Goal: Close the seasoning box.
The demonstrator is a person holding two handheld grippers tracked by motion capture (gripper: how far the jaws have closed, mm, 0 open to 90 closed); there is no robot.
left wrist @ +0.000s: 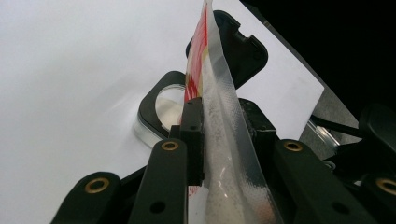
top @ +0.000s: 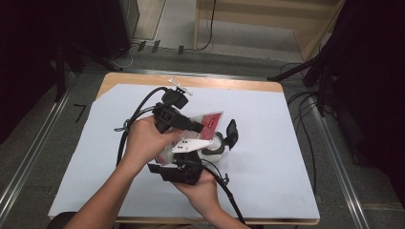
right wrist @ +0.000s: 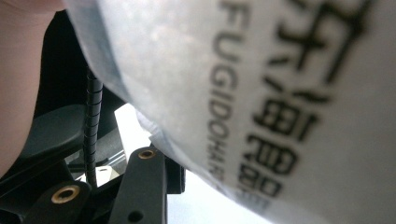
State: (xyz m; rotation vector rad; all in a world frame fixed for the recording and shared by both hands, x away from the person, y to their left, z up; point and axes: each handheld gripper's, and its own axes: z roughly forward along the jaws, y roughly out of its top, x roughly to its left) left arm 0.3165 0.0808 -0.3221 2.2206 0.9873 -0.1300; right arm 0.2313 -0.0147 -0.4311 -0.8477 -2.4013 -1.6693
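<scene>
The work in hand looks like emptying a red-and-clear bag (top: 208,125) of white granules into a clear jar (top: 213,151) with a black flip lid that stands open on the white-covered tabletop (top: 267,157). As far as the pictures show, the lid is already up and the bag is lifted and held over the jar by both tools; I judge the pouring itself is not finished, since the bag is full of white grains in the left gripper view, and how much is in the jar cannot be told. The left tool (left wrist: 219,126) is clamped on the bag (left wrist: 219,140) near its sealed top edge, its 2 jaws pressed close against the film from either side, with the jar (left wrist: 161,109) mouth just beyond and below. The right tool (top: 184,167) sits at the lower end of the bag; in the right gripper view the printed white film (right wrist: 261,93) bulges over the 1 jaw visible there, so it seems closed on the bag, though the contact itself is hidden.
</scene>
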